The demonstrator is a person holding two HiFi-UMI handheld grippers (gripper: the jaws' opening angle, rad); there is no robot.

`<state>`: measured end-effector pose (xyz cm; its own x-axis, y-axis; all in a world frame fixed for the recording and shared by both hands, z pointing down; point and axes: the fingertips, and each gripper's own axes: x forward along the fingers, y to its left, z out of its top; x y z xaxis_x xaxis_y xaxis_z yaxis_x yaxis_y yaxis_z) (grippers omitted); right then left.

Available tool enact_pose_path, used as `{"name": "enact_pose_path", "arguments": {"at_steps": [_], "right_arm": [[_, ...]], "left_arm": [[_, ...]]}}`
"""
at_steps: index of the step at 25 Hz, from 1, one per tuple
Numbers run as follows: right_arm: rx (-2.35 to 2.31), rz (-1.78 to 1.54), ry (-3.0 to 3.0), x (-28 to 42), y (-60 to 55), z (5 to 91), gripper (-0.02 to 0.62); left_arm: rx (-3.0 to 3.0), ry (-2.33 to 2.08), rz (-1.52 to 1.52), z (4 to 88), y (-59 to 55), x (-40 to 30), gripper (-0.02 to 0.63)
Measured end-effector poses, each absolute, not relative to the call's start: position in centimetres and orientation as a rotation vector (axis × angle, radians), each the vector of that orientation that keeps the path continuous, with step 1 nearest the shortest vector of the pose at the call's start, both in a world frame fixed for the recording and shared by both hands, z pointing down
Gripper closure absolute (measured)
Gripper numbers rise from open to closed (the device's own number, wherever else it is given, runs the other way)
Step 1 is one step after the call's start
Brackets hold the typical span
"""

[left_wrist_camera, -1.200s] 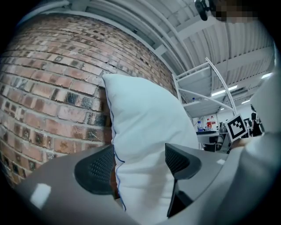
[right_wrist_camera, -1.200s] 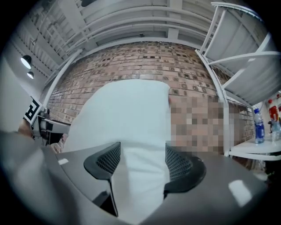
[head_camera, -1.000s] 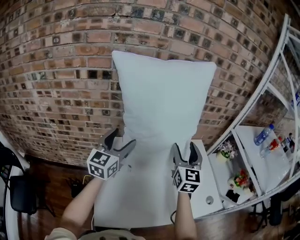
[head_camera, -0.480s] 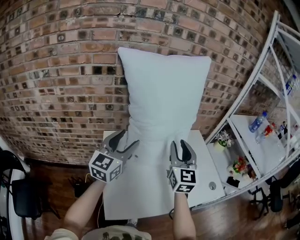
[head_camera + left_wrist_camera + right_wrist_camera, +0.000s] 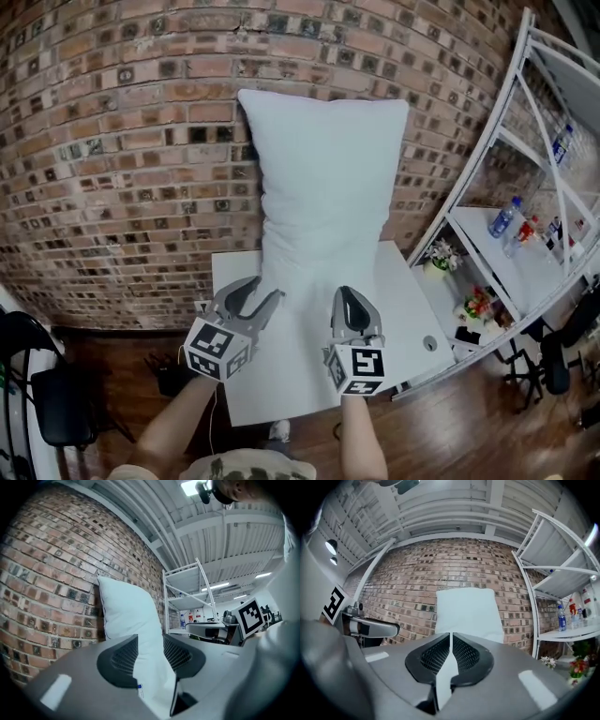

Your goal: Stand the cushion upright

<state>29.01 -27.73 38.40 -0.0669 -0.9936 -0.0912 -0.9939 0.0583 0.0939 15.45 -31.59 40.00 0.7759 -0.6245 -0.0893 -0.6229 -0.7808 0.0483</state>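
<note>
Both tools (image 5: 265, 289) (image 5: 345, 292), closing empty, left cushion (image 5: 323, 178).

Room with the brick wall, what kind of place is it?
Probably an office or studio room rather than a home: a bare brick wall, a white metal rack holding bottles, and a black office chair.

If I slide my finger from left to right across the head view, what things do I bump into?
black chair → left tool (jaws apart, just been closing, nothing pinched between them) → right tool → small flower pot → water bottle
</note>
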Motion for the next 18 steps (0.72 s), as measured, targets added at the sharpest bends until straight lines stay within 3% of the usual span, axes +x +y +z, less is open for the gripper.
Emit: {"name": "enact_pose_path", "arguments": {"at_steps": [13, 18], "right_arm": [[-2.076, 0.148, 2.334, 21.1, -20.2, 40.2, 0.594], [-2.061, 0.140, 2.339, 18.7, -17.8, 40.4, 0.594]], "left_arm": [[2.956, -0.933, -0.170, 41.2, -21.9, 11.4, 0.578], [2.954, -0.924, -0.165, 41.5, -18.9, 10.3, 0.595]]}}
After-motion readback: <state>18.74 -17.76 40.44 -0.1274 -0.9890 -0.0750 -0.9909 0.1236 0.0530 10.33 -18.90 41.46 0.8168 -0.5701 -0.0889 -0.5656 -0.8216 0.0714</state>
